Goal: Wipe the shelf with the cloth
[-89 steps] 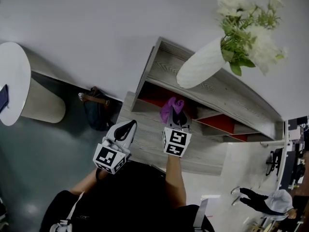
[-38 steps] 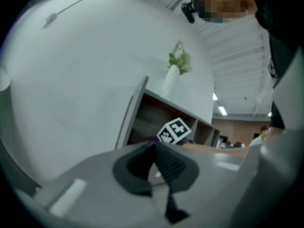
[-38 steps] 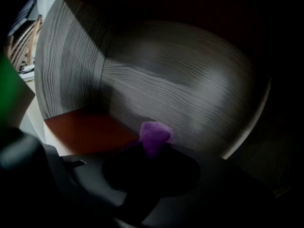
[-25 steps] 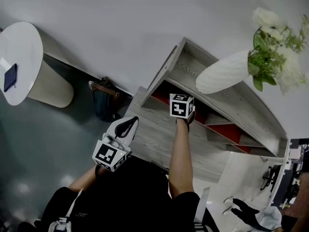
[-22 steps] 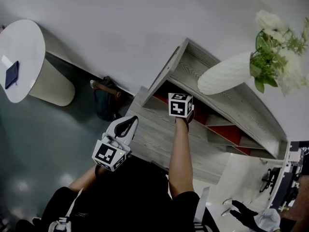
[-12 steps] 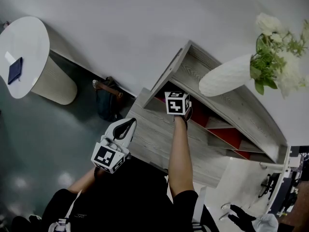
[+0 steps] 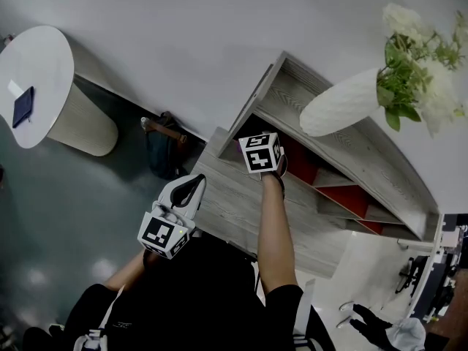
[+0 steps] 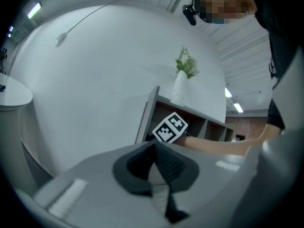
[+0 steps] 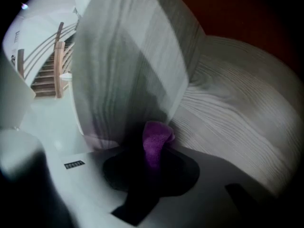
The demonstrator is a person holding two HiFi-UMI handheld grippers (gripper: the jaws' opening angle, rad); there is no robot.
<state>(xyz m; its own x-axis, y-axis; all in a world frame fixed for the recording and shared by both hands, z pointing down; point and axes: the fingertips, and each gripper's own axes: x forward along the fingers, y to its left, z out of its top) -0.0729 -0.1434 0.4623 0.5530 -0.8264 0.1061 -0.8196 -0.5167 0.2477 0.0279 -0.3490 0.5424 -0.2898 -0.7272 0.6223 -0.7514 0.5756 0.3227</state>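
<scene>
Two claws (image 8: 154,164) (image 9: 151,152), one cloth (image 9: 156,136), one shelf (image 7: 241,203), one vase (image 7: 338,108), one table (image 7: 36,72).

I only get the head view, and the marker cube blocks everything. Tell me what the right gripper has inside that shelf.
Observer: The right gripper is shut on a purple cloth.
Operator: Give me the cloth's position.
Observer: It is in the corner where the grey shelf board meets the upright side panel; I cannot tell whether it is touching.
Operator: Now check the left gripper.
Observer: The left gripper has its jaw tips together, with nothing between them.
</scene>
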